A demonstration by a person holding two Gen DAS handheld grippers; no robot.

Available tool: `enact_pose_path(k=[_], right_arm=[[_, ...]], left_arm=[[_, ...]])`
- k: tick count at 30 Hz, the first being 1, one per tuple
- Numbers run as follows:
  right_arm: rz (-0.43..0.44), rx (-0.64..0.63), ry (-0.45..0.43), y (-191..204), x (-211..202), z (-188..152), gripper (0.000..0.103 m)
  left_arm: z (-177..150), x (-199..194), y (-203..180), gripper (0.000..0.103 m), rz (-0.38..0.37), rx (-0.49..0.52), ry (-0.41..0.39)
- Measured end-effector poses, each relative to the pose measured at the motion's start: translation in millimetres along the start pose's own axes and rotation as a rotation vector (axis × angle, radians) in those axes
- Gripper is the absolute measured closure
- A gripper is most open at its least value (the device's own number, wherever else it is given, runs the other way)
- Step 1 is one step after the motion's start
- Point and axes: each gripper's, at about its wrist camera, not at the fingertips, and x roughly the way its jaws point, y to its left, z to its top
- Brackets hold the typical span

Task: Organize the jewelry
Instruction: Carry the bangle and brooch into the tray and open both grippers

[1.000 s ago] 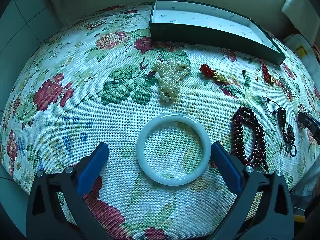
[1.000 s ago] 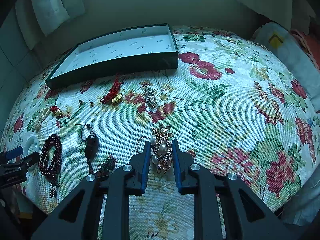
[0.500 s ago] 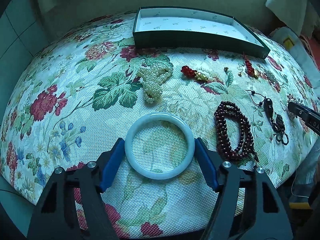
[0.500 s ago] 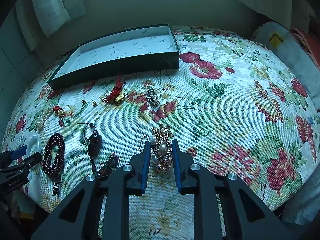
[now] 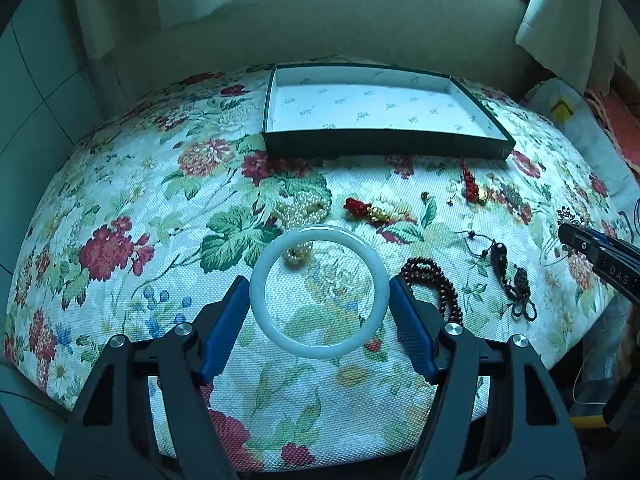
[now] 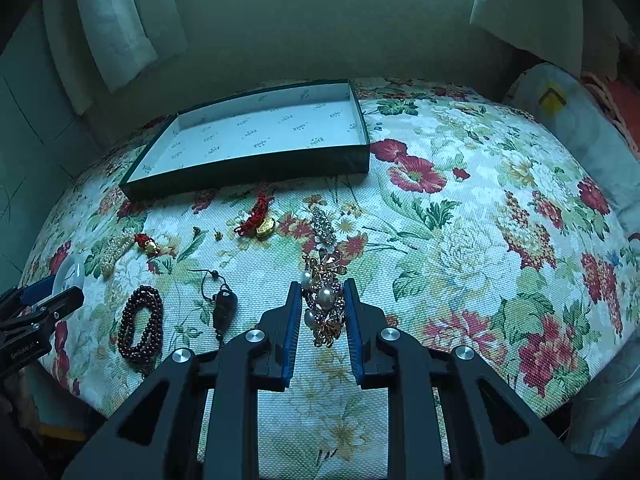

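Observation:
My left gripper [image 5: 319,292] is shut on a white jade bangle [image 5: 280,256] and holds it above the floral tablecloth. My right gripper [image 6: 322,298] is shut on a gold brooch with pearls [image 6: 326,300], lifted off the cloth. An empty dark green box [image 5: 380,142] with a white lining stands at the back of the table; it also shows in the right wrist view [image 6: 256,168]. The left gripper shows at the left edge of the right wrist view [image 6: 40,304].
On the cloth lie a pearl string [image 5: 298,212], a red and gold charm [image 5: 366,210], dark red beads [image 5: 434,284], a black corded pendant [image 5: 500,258], a red knot charm [image 6: 258,216] and a crystal brooch [image 6: 323,226]. A white bag [image 6: 568,112] sits at the right.
My left gripper closed on the bangle and lifted it. My right gripper stayed shut on the brooch and rose with it. Both views now look from higher.

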Motion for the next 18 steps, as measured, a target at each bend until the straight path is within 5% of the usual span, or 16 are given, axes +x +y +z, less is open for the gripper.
enact_pose_path(k=[18], right_arm=[[0.064,-0.034,-0.193,18.7,-10.8,105.6,0.081]], left_arm=[[108.2,3.6,-13.5,0.033,-0.026,0.036,-0.141]])
